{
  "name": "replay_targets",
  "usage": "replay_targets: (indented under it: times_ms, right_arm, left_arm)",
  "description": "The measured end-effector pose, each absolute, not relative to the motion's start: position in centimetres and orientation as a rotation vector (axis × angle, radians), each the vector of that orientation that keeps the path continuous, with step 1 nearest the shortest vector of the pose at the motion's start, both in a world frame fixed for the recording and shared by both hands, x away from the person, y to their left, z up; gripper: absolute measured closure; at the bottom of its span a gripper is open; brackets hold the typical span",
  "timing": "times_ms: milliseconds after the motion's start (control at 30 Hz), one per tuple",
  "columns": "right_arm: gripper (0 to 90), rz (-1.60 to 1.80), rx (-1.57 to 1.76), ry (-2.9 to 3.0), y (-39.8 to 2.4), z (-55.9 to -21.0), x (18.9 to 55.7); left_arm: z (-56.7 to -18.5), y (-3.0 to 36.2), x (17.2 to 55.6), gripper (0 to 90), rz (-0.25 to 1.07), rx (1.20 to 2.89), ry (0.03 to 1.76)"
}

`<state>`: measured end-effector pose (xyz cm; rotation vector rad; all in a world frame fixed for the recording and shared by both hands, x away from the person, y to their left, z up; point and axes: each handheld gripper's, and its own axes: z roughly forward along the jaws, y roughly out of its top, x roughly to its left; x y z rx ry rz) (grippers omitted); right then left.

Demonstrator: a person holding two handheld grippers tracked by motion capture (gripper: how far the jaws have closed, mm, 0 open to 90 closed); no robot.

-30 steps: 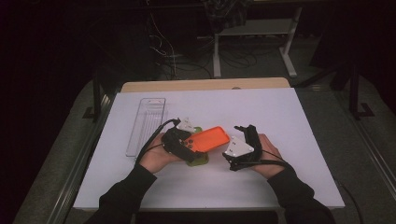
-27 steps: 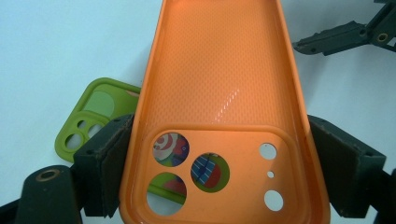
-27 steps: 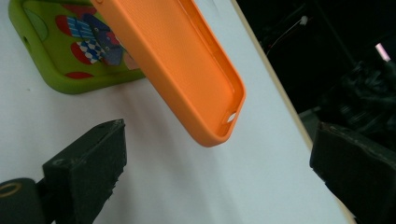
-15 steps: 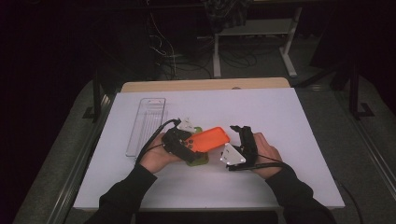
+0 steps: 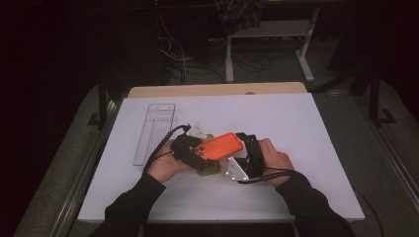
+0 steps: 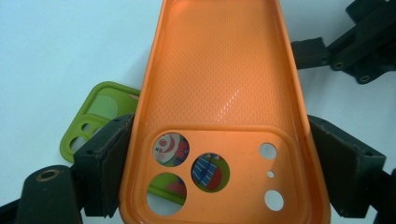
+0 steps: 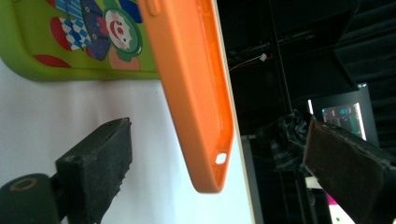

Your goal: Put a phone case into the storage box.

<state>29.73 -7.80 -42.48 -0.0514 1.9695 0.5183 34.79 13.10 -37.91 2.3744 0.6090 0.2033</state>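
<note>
Orange case [image 5: 221, 146] sits in the left gripper [image 5: 190, 149], up off the white bench [image 5: 316, 128]. The two black jaws press on its long sides, one on each side, near the end with the camera holes. You can see this well in the left gripper view, where the orange case [image 6: 219, 93] lies with its hollow side up and runs away from the camera. Through its round holes you can see bits of a picture with red, blue and green.

Under it lies a green case [image 5: 208, 169] flat on the bench. In the left gripper view a corner of the green case [image 6: 93, 116] peeks out at the left. In the right gripper view the green case [image 7: 70, 46] shows a clown picture.

The right gripper [image 5: 247, 153] is just beside the far end of the orange case. Its jaws are spread apart and have just been closing a little. In the right gripper view the end of the orange case [image 7: 196, 102] hangs between the two jaws, but neither jaw touches it.

A clear tray [image 5: 155, 131] lies on the bench to the left, well apart from the cases. A small white thing [image 5: 198, 131] lies just behind the left gripper.
</note>
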Motion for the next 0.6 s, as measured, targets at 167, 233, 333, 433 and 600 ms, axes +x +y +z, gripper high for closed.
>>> replay_targets:
  times_ms: [167,233,333,433,600]
  right_arm:
    - [13.3,0.478,-0.083,1.961,-7.1,-43.0,29.7]
    - [17.5,0.468,-0.077,1.94,-7.0,-43.2,29.4]
    - [24.3,0.436,-0.141,1.929,-6.9,-43.2,29.4]
    - [28.3,0.422,-0.158,1.899,-6.8,-43.2,29.1]
    - [37.3,0.424,-0.163,1.9,-6.6,-43.5,28.9]
  left_arm:
    - [-37.9,13.1,34.8,15.4,0.209,2.373,0.605]
    - [-37.9,13.1,34.7,15.4,0.21,2.371,0.608]
    - [-37.8,13.1,34.7,15.4,0.208,2.372,0.609]
    - [-37.9,13.0,34.6,15.4,0.203,2.372,0.604]
    - [-37.9,12.9,34.6,15.4,0.199,2.376,0.6]
